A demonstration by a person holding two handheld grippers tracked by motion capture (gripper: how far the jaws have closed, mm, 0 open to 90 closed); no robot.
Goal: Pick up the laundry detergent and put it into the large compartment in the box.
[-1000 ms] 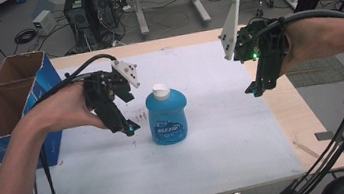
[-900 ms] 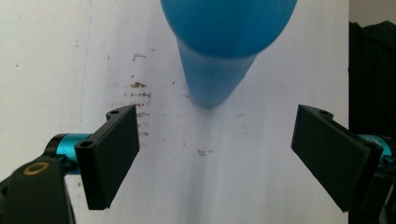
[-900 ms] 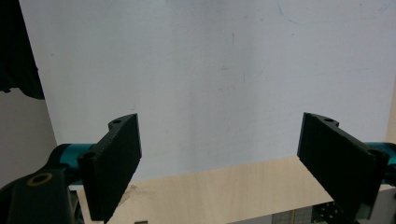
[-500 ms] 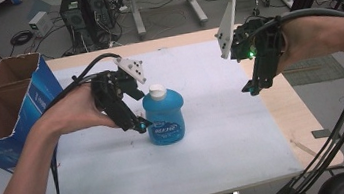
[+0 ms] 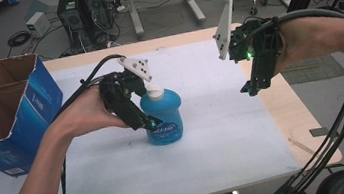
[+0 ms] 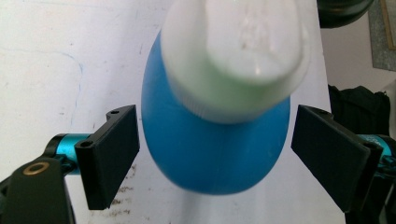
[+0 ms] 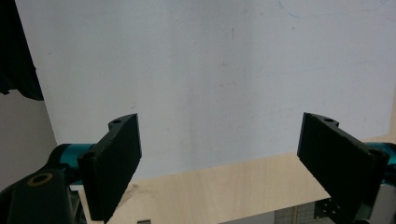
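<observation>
At the left edge of the high view an open box (image 5: 8, 111) stands on the worktop (image 5: 226, 140), well apart from everything else. Just right of it, left of centre in the frame, the left tongs (image 5: 145, 123) reach down at the bottle (image 5: 165, 115), which stands upright near the middle of the worktop with its white cap (image 5: 155, 91) on top.

The relation that counts is this: the bottle sits between the left tongs' jaws. In the left gripper view the left tongs (image 6: 215, 149) are spread wide, one jaw at the lower left of the frame and one at the lower right, and the blue body of the bottle (image 6: 215, 144) fills the space between them, cap (image 6: 236, 56) toward the camera. The left jaw looks to be just at the bottle's side; a gap shows at the right jaw. So the jaws straddle the body but are not yet closed on it. The bottle's long axis is vertical and the jaws face its sides, so closing them would likely pinch it across the belly.

Farther right, in the upper right of the high view, the right tongs (image 5: 252, 86) hang over the worktop's right edge, well apart from the bottle. In the right gripper view the right tongs (image 7: 219, 158) are spread wide and hold nothing, with bare worktop (image 7: 210, 70) beyond them. The left hand is plainly the nearer one.
</observation>
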